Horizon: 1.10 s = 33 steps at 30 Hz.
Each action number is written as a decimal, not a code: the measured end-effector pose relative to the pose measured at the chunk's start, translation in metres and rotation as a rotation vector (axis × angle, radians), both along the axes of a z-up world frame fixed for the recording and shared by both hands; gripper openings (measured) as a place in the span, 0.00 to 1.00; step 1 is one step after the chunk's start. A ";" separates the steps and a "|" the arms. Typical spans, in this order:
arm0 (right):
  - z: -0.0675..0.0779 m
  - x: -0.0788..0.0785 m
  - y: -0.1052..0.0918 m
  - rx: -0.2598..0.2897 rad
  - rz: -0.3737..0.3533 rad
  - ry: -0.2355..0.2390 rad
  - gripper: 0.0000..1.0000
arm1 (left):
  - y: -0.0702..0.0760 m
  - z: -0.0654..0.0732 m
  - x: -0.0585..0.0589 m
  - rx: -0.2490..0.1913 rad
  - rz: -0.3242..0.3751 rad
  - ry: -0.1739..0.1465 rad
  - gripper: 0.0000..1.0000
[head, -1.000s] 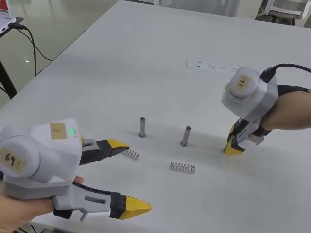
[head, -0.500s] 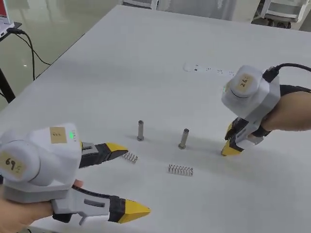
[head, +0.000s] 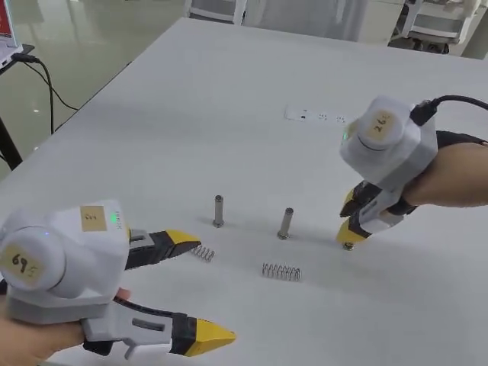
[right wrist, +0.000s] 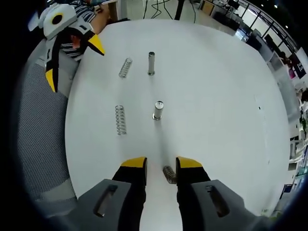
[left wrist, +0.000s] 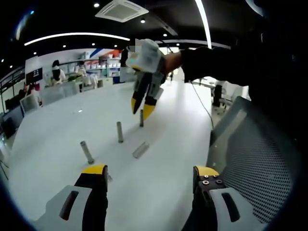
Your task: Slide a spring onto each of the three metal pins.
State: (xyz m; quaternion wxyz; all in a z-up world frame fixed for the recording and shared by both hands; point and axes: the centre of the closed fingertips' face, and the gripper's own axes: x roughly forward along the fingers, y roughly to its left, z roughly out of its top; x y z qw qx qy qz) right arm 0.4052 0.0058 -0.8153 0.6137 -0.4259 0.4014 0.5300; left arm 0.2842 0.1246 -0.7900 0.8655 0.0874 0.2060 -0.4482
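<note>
Now | left hand-held gripper (left wrist: 150,170) gaping, empty | right hand-held gripper (right wrist: 161,162) slightly parted, straddling pin (right wrist: 168,174)

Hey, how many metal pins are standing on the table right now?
3. In the head view, the left pin and the middle pin stand free; the third pin stands between the jaws of the right hand-held gripper.

My table (head: 229,114) is smooth, matt white. The middle pin (head: 285,223) is dull grey metal with a soft sheen, like the left pin (head: 219,211) beside it. The long spring (head: 281,271) just in front of the middle pin and the short spring (head: 202,252) are bright bare wire. My left gripper (head: 206,284) and right gripper (right wrist: 161,164) have smooth pale plastic housings with paper labels (head: 380,126), matt black jaws and glossy yellow tips. The power strip (head: 314,117) beyond the middle pin is white plastic.
</note>
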 end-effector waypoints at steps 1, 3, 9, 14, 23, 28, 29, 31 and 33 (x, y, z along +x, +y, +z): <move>0.001 -0.002 0.002 0.004 0.004 0.001 0.21 | 0.000 0.000 0.000 0.000 -0.001 0.000 0.68; 0.002 -0.007 0.008 0.013 0.015 0.007 0.21 | 0.000 0.000 0.000 0.002 -0.002 0.000 0.67; -0.004 -0.023 0.023 0.020 0.057 0.027 0.21 | 0.000 -0.001 -0.001 0.001 -0.007 -0.001 0.67; -0.013 -0.033 0.032 0.016 0.086 0.050 0.20 | 0.000 -0.001 -0.001 0.001 -0.008 -0.003 0.67; -0.030 -0.047 0.040 -0.001 0.118 0.087 0.19 | 0.000 -0.001 -0.001 0.002 -0.010 -0.001 0.67; -0.037 -0.051 0.045 -0.003 0.120 0.102 0.17 | -0.001 -0.001 -0.002 0.002 -0.013 0.001 0.67; -0.038 -0.052 0.046 -0.002 0.122 0.104 0.17 | -0.001 -0.002 -0.002 0.003 -0.014 0.002 0.67; -0.041 -0.053 0.047 -0.005 0.126 0.108 0.17 | -0.001 -0.002 -0.002 0.003 -0.015 0.002 0.66; -0.043 -0.054 0.048 -0.009 0.129 0.112 0.16 | -0.001 -0.002 -0.002 0.002 -0.015 0.002 0.66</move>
